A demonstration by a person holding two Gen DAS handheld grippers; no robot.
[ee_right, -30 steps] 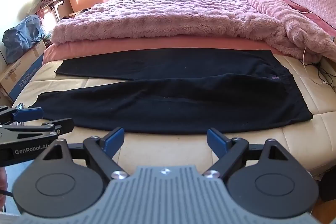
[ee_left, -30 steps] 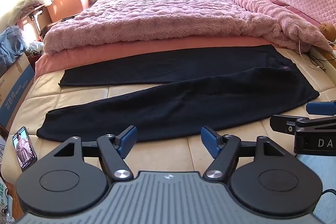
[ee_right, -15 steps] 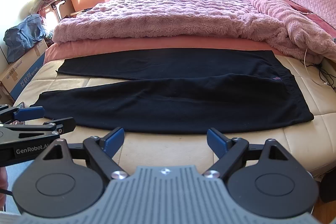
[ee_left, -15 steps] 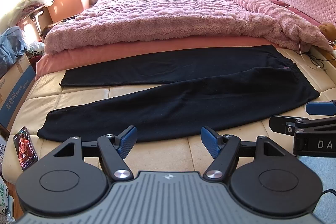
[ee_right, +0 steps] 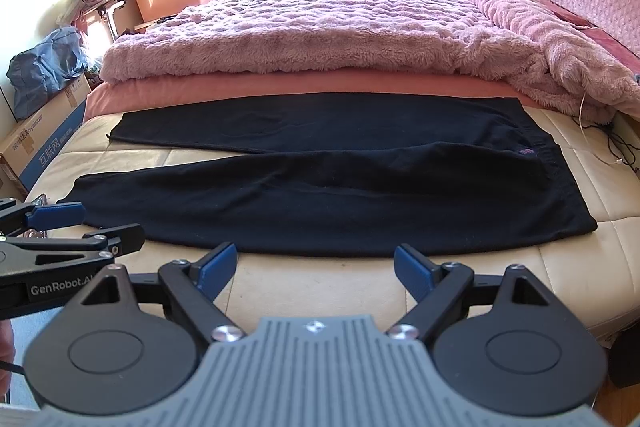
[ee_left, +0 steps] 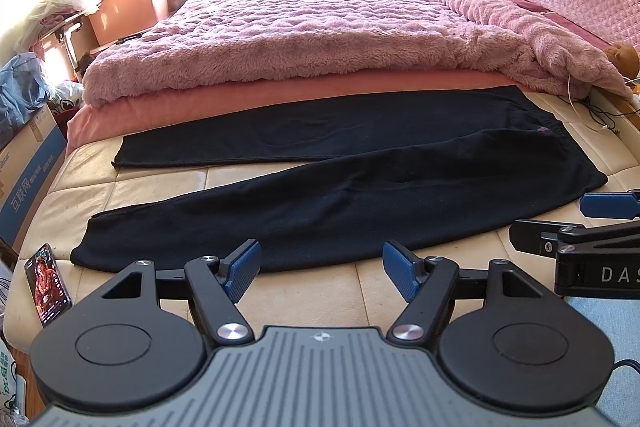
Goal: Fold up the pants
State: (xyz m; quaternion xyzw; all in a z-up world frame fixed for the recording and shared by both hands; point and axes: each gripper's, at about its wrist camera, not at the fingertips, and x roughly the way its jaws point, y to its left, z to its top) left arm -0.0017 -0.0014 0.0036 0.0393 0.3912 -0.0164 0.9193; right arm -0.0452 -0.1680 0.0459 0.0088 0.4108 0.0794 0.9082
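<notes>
Lying flat on mattress [ee_left: 312,291], black pants [ee_left: 360,203]; 2 grippers wide apart.

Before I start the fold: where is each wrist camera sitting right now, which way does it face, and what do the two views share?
Left wrist: on the left gripper, jaws open, above the near bed edge, angled down at the black pants; right gripper shows alongside.
Right wrist: on the right gripper, open, same aim; left gripper shows.
Shared: pants, pink blanket, cream mattress.
</notes>
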